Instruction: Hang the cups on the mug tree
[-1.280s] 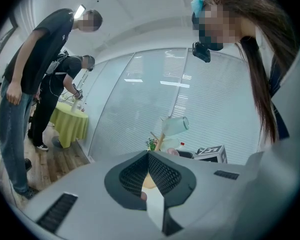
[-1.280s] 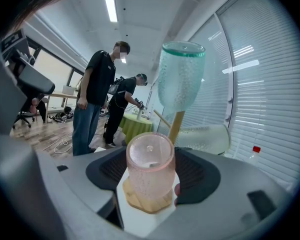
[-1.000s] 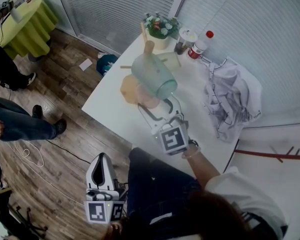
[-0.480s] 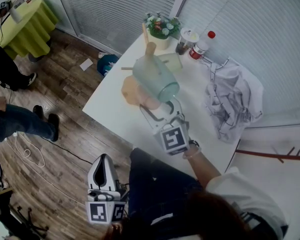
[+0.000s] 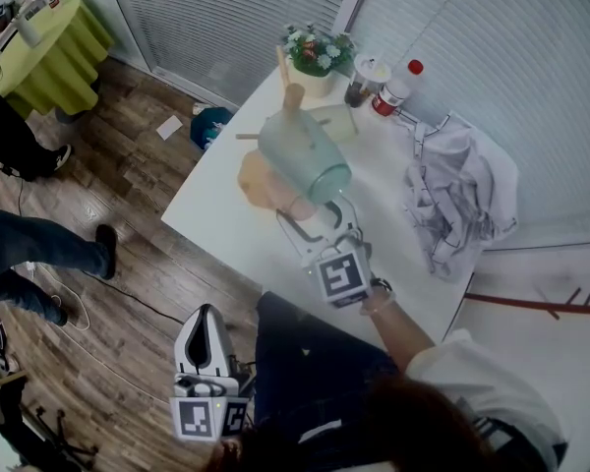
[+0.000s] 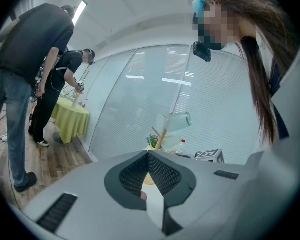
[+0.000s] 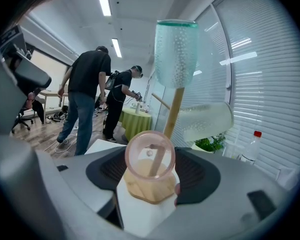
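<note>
Right gripper view shows the pink cup (image 7: pixel 150 160) mouth-on, low on the mug tree (image 7: pixel 173 111) just above its wooden base (image 7: pixel 149 188). The right gripper (image 5: pixel 315 222) is spread wide on either side of it, with no pad pressing the wall; whether the cup hangs from a low peg or leans on the base is hard to say from here. It looks like thin translucent plastic: light, stiff enough to pinch, smooth and likely slippery. A gentle squeeze across the rim or the wall near the mouth should serve best. Higher up hang a teal cup (image 7: pixel 176 54) at the top of the stem and a pale cup (image 7: pixel 205 121) on a side peg — both close overhead, so any lift of the pink one could knock them or tip the light tree. The left gripper (image 6: pixel 149 156) is off the white table (image 5: pixel 226 214), low beside the person's lap, jaws together on nothing. Behind the tree stand a flower pot (image 5: pixel 317 52) and a red-capped bottle (image 5: pixel 393 88); a crumpled cloth (image 5: pixel 457 195) lies to the right — none blocks the approach.
</note>
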`<state>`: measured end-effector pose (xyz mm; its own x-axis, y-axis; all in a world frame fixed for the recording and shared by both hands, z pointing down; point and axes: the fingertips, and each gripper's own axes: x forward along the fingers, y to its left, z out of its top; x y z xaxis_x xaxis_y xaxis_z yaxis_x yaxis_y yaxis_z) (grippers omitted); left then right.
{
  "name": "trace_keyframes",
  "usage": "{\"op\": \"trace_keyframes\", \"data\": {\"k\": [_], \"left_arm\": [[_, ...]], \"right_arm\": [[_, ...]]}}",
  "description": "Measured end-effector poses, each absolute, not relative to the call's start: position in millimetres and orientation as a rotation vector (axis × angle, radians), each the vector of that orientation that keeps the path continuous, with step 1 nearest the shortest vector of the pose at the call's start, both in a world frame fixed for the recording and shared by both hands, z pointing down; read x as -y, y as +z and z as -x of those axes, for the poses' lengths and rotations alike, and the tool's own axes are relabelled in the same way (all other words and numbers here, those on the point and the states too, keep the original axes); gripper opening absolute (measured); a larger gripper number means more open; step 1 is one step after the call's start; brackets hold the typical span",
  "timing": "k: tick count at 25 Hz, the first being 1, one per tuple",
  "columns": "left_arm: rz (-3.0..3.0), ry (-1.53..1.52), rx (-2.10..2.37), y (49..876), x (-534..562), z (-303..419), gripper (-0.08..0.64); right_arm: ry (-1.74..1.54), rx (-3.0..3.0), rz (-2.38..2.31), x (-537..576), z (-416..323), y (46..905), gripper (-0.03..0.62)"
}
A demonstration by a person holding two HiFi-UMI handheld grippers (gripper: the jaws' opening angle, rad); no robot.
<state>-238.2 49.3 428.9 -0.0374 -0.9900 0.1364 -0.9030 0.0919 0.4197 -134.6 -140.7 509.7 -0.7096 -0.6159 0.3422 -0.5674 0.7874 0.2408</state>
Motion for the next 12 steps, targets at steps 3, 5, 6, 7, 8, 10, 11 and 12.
{"op": "trace_keyframes", "data": {"k": [3, 5, 6, 7, 8, 10, 11, 12], "left_arm": [[-1.886, -0.278, 1.997, 431, -50, 237, -0.003], [-1.882, -0.302, 2.008, 430, -48, 238, -0.003], [-1.878, -0.309, 2.010, 430, -48, 238, -0.003], [-1.885, -0.301, 2.010, 431, -48, 237, -0.003], [-1.897, -0.281, 2.006, 432, -49, 236, -0.003], [-1.896, -0.252, 1.991, 436, -50, 235, -0.003], [-1.881, -0.252, 1.987, 437, -50, 235, -0.003], [-1.868, -0.258, 1.986, 437, -51, 236, -0.003]], "right_arm": [[-0.150, 2.574, -0.895, 140, 134, 513, 0.299], [-0.150, 2.577, -0.892, 140, 134, 515, 0.301], [-0.152, 2.578, -0.890, 140, 134, 515, 0.299], [-0.149, 2.575, -0.887, 140, 133, 517, 0.299], [-0.142, 2.570, -0.885, 139, 132, 519, 0.299], [-0.145, 2.567, -0.881, 139, 132, 521, 0.299], [-0.150, 2.566, -0.880, 139, 133, 523, 0.299], [-0.148, 2.564, -0.880, 139, 132, 524, 0.299]]}}
